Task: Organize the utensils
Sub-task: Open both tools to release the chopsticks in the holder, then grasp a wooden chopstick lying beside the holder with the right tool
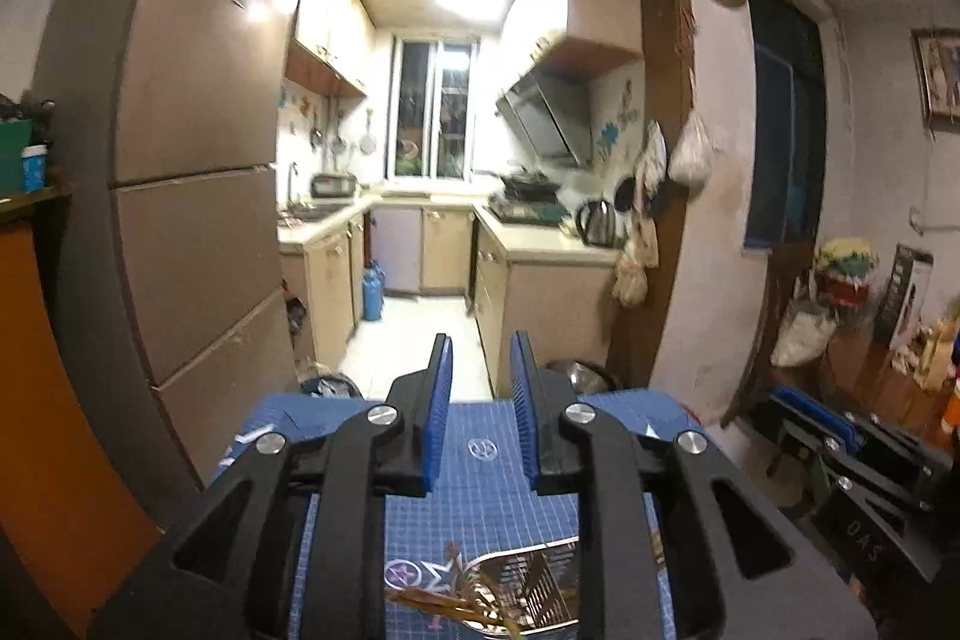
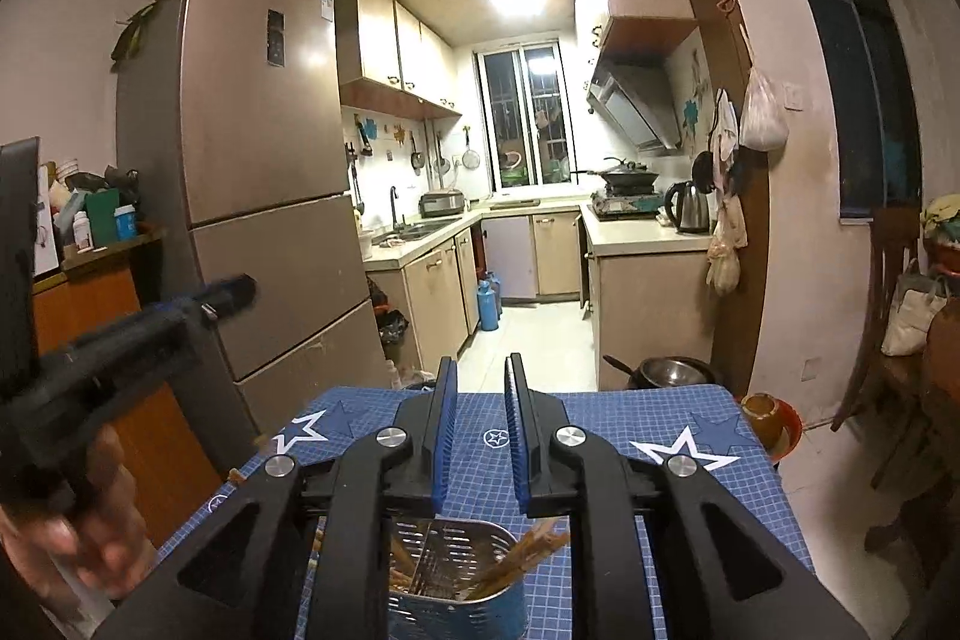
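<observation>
Both sets of tongs are seen released, with nothing between the blue pads: the right tongs (image 2: 480,430) are held just above the perforated metal holder (image 2: 456,574) on the blue-gridded desk (image 2: 720,484), and the left tongs (image 1: 480,412) are raised over the same desk. Wooden chopsticks (image 2: 528,550) are seen leaning loosely inside the holder (some splayed toward its rim). If the tongs are lowered carelessly, the holder could be tipped or the chopsticks flicked out.

Perforated steel utensil holder (image 2: 456,574) stands upright; wooden chopsticks (image 2: 528,556) lean inside.
</observation>
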### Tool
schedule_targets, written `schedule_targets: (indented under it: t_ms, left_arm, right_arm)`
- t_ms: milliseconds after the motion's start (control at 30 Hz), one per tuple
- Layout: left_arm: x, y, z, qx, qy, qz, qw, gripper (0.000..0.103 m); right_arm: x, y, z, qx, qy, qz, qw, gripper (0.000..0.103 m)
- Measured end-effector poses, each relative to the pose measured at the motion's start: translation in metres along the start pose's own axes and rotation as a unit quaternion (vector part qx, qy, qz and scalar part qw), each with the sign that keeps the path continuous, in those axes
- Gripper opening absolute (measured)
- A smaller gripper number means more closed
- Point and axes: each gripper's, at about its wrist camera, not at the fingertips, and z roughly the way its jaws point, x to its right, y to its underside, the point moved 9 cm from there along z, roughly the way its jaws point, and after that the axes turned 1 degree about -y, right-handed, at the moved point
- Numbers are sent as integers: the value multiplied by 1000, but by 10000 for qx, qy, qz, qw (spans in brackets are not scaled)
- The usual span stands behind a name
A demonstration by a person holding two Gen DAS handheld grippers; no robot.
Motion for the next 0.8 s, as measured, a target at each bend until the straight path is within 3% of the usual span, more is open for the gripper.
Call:
schedule_targets:
  t_ms: [200,300,433,567,733,800]
  left_arm:
    - [-32,-17,-62,576,-249,-283,9976,22]
    - [-44,2,-101,593,-286,-339,9973,30]
    - [-35,56,-128,220,-317,295,9988,32]
    - [-17,142,-148,-469,-202,1132,9923,33]
    - [7,242,-167,-1479,346,1328,9794,33]
    - [24,267,-177,-1663,678,1353,9744,33]
  right_arm:
    - [22,8,-32,87,42,118,9999,18]
    - [35,20,-52,33,38,138,9999,18]
    - [45,56,-81,-203,26,-15,9998,18]
    - [45,105,-97,-705,-33,-285,9971,18]
    - [30,161,-104,-1301,-272,-562,9895,17]
    - [23,184,-103,-1503,-300,-690,9858,17]
